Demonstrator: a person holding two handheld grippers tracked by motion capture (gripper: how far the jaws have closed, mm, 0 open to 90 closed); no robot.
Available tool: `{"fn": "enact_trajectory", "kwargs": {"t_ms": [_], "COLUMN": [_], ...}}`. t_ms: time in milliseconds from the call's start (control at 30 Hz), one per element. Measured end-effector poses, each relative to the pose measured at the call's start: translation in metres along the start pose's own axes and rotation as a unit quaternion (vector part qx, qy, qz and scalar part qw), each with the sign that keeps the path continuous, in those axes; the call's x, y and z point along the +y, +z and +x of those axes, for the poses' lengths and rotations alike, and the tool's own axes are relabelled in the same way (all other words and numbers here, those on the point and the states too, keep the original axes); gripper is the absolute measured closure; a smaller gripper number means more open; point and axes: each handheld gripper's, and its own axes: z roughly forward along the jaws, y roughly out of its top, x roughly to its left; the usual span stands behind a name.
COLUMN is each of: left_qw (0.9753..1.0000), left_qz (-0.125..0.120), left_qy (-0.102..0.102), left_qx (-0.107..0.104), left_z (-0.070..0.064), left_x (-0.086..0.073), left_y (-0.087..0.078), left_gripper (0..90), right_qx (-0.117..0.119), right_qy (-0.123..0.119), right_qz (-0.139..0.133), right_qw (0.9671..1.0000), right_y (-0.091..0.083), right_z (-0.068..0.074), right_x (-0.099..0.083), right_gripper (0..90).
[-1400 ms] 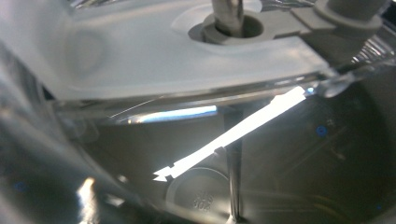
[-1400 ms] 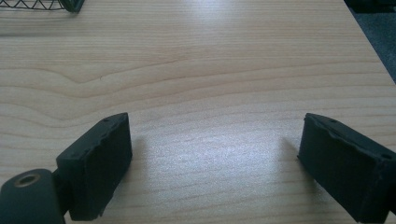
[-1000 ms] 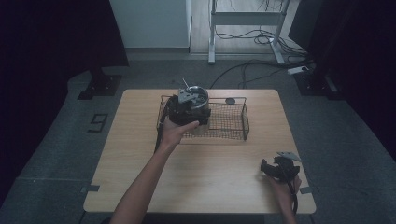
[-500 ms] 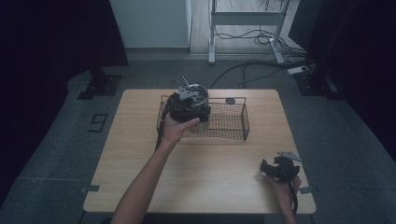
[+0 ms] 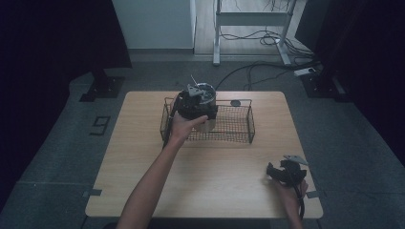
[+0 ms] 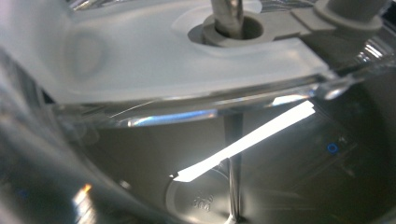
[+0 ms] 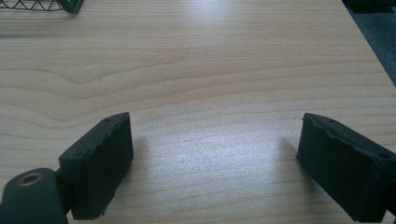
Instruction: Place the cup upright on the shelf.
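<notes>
Left gripper (image 5: 193,107) on clear container (image 5: 206,98) at basket's (image 5: 241,138) left end.
Grip unclear, jaws hidden; slick plastic could slip or tip. Right gripper (image 7: 215,163) wide, empty, near-right table (image 5: 215,162).

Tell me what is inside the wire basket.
A clear container with a grey lid stands in the basket's left part; the left claw covers its front. The basket's right part looks bare.

- The left claw (image 5: 193,106) sits behind the hand (image 5: 184,126) and against the clear container (image 5: 206,98) in the wire basket (image 5: 234,125); whether its jaws grip is hidden.
- In the left gripper view the container (image 6: 140,70) is blurred and cut off by every edge.
- The small dark object (image 5: 235,103) by the bench's far edge is too small to tell.
</notes>
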Motion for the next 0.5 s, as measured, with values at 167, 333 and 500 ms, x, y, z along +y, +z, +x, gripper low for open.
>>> {"fn": "enact_trajectory", "kwargs": {"t_ms": [167,333,500], "left_qw": [1.0,1.0,1.0], "left_qz": [0.005,0.006,0.002], "left_qy": [-0.003,-0.003,-0.005], "left_qx": [0.0,0.003,0.005], "left_z": [0.001,0.0,-0.003], "left_x": [0.001,0.006,0.009], "left_y": [0.008,0.017,0.025], "left_gripper": [3.9,3.9,3.9], "right_qx": [0.0,0.0,0.0], "right_qy": [0.0,0.0,0.001], "right_qz": [0.001,0.001,0.001], "right_qw": [1.0,1.0,1.0], "right_y": [0.0,0.0,0.0], "right_z": [0.0,0.0,0.0], "right_x": [0.0,0.0,0.0], "right_gripper": [10.6,10.7,10.8]}}
